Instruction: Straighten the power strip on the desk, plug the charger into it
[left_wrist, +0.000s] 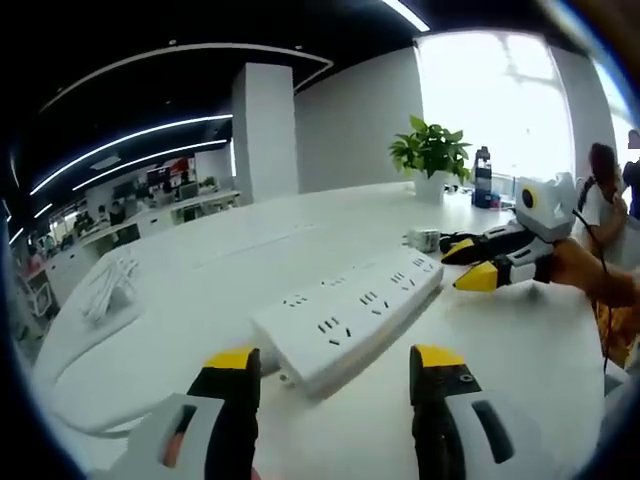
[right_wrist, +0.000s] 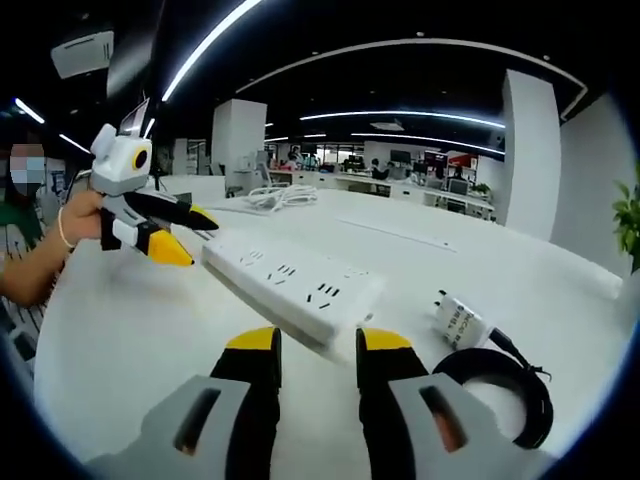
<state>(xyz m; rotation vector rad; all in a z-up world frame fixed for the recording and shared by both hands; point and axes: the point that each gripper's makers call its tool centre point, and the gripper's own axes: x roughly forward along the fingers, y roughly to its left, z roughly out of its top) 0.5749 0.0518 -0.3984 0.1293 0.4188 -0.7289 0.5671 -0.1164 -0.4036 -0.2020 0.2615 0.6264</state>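
two grippers are showing in the left gripper view. the left gripper (left_wrist: 335, 372) is rising from the bottom, and its yellow-tipped fingers (left_wrist: 236, 362) are standing apart, released, with nothing between them. the near end of the white power strip (left_wrist: 350, 315) is lying on the white desk (left_wrist: 180, 330) just ahead of those fingers, not touching them as far as i can tell. the strip is running slantwise away toward the right. at its far end, the right gripper (left_wrist: 472, 264) is coming in from the right, held by a hand (left_wrist: 580, 268). its fingers are parted, with the tips just beside the far corner of the strip. the white charger (left_wrist: 424, 239) is sitting on the desk just behind that gripper. a green plant (left_wrist: 432, 150) in a white pot and a dark bottle (left_wrist: 483, 176) are standing farther back near the bright window. a bundle of white cables (left_wrist: 108, 285) is lying at the left edge of the desk.

in the right gripper view, the right gripper (right_wrist: 318, 350) is pointing at the end of the power strip (right_wrist: 290, 282), and its fingers (right_wrist: 256, 345) are released, one at each side of the strip's corner. the charger (right_wrist: 461, 323) is lying on the desk (right_wrist: 130, 330) to the right, near the strip but apart from it, with its black cord (right_wrist: 498, 385) curled in a loop beside it. the left gripper (right_wrist: 185, 232) is hovering at the strip's other end, with fingers parted, held by a person's hand (right_wrist: 82, 215).
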